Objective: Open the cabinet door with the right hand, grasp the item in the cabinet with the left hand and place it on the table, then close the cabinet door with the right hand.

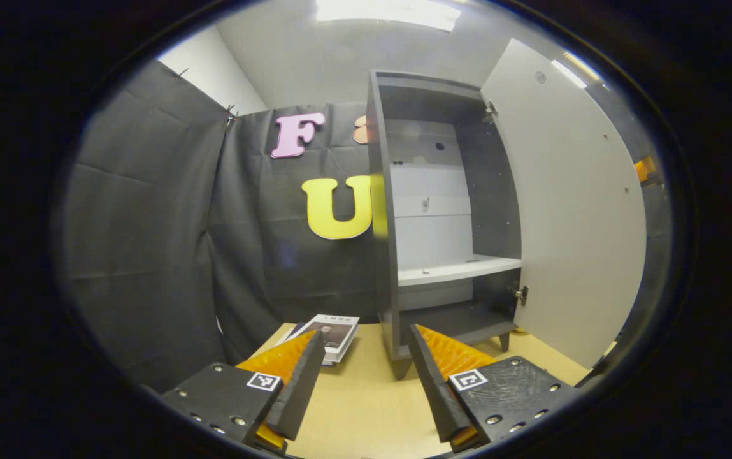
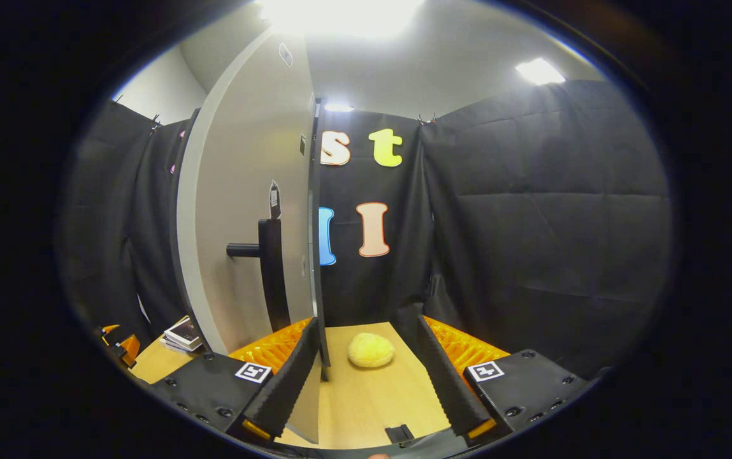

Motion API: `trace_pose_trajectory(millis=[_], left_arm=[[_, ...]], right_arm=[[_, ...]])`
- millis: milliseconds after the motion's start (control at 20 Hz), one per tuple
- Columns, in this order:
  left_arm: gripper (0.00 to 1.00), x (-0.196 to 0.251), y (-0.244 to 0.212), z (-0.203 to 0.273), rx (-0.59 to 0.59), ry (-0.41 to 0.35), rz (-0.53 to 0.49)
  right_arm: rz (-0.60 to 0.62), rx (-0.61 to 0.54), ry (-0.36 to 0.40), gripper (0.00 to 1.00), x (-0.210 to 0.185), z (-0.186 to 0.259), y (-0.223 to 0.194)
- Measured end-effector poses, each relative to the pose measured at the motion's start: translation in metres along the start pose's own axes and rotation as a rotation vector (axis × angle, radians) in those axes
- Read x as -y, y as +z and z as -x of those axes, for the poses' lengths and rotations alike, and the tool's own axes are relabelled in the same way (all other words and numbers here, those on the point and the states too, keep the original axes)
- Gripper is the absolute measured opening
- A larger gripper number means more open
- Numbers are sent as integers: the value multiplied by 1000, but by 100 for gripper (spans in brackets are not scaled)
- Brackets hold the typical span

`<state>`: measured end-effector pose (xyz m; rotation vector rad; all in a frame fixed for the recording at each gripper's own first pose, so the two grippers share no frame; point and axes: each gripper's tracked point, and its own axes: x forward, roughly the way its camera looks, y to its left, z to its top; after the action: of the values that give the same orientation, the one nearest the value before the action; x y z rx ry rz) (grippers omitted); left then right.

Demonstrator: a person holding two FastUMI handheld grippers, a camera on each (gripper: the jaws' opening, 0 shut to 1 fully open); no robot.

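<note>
- Left gripper (image 1: pixel 366 382): we see its two fingers spread apart with nothing between them, low over the wooden table (image 1: pixel 366 414) and aimed at the cabinet's front. We judge this an idle pose, since the shelves ahead carry nothing to grasp.
- Stack of booklets (image 1: pixel 330 335): one small stack, lying on the table near its far left edge, just left of the cabinet's foot. The number of booklets in it we cannot tell.
- Cabinet (image 1: pixel 442 210): one grey cabinet standing on the table against the booth's cloth wall. We count one white shelf (image 1: pixel 458 269) dividing it into two compartments, and both look bare.
- Cabinet door (image 1: pixel 569 210): one door, swung wide on two visible hinges, so the interior is open to the left gripper.
- Right gripper (image 2: pixel 366 376): in the right gripper view its fingers are likewise apart and hold nothing. The door's free edge stands just beside the left finger (image 2: pixel 289 382); whether it touches we cannot tell. We read this placement as readiness to push the door shut.
- Door handle (image 2: pixel 270 274): one dark bar handle on the door's outer face, ungrasped.
- Yellow rounded item (image 2: pixel 371 350): one, resting on the table beyond the right gripper's fingers and outside the cabinet. We judge it the task's item, already set down; only the door remains to be closed.
</note>
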<state>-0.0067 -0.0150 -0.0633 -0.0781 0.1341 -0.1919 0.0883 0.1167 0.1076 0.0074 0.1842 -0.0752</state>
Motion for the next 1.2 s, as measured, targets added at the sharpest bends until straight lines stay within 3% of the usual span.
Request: trace_pose_trajectory(millis=[50,150,200,500,550,600,700,750,800,1200], left_arm=[[80,-5,-1,0,-2,1,0],[81,-17,-1,3,-1,7,-2],[80,-22,-2,5,-3,8,-3],[80,-57,-4,18,-3,39,-4],[80,-64,-5,20,-5,46,-4],[81,-70,-5,23,-7,54,-3],[81,-81,-6,27,-6,69,-4],[81,-87,-5,30,-7,77,-6],[80,-93,-7,33,-8,86,-9],[80,-126,-8,53,-16,149,-17]], right_arm=[[1,-1,4,96,-4,1,0],[6,-2,18,92,-6,1,0],[6,-3,26,96,-8,1,0],[23,-2,88,96,-26,3,-1],[25,5,99,92,-29,2,1],[32,5,110,96,-32,1,0],[40,13,129,92,-37,0,0],[40,16,141,96,-40,0,1],[40,18,154,92,-44,-1,1],[19,22,270,96,-74,-8,-1]])
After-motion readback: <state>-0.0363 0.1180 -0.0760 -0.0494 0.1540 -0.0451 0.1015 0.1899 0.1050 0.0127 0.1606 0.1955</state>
